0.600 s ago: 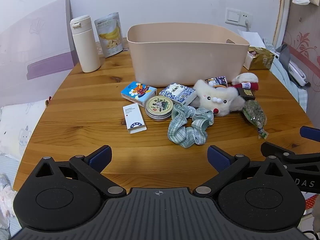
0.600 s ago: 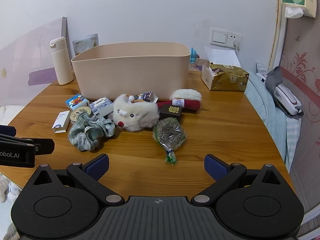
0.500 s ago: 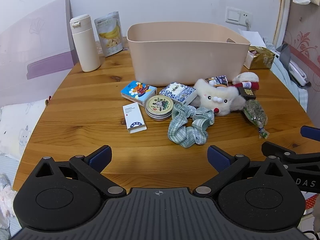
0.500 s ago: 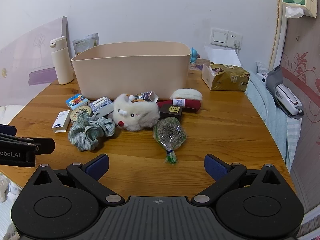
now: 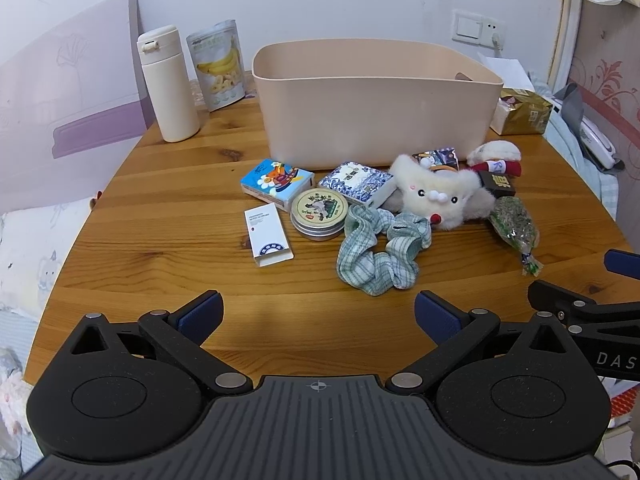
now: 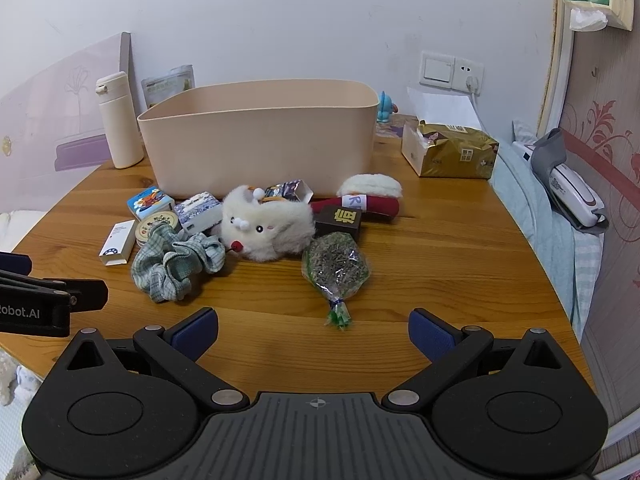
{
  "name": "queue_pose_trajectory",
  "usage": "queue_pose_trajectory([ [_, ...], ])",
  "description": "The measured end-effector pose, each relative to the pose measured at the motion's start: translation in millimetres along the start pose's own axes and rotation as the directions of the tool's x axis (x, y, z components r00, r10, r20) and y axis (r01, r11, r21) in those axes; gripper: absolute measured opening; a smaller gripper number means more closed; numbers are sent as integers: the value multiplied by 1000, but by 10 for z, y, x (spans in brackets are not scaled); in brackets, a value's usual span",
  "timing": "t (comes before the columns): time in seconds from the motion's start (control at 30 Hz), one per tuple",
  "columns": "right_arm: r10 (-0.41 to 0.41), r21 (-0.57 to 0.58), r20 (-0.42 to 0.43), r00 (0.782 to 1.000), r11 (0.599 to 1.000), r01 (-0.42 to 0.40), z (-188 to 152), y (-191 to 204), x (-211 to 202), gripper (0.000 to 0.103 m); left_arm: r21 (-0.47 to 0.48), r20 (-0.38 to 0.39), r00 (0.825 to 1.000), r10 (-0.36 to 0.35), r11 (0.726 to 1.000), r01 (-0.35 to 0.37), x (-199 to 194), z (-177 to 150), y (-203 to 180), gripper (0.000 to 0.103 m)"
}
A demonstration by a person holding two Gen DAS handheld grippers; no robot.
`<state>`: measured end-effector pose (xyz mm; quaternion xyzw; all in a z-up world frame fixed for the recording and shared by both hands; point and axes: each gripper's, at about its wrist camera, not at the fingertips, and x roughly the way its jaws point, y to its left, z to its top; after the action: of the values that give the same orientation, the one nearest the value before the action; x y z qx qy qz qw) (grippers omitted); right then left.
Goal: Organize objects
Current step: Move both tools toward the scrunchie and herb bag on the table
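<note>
Both grippers stand spread wide and empty. From your left wrist view, the left gripper (image 5: 318,316) has the green plaid scrunchie (image 5: 380,250) just ahead, slightly right of centre, well short of the beige bin (image 5: 376,100). From your right wrist view, the right gripper (image 6: 314,330) faces the dried-herb bag (image 6: 336,268), its long axis pointing at you, tied end nearest; that arm looks closer.
</note>
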<state>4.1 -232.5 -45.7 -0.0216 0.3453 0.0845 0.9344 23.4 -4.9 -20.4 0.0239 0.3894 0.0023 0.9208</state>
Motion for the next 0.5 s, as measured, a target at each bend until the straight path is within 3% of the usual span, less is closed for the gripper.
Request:
queue_pose_trajectory([
  [0.5, 18, 3, 2, 1000, 1000, -18, 28, -20, 40, 103, 16, 0, 1000, -7, 1000, 7, 99, 67, -18, 103],
])
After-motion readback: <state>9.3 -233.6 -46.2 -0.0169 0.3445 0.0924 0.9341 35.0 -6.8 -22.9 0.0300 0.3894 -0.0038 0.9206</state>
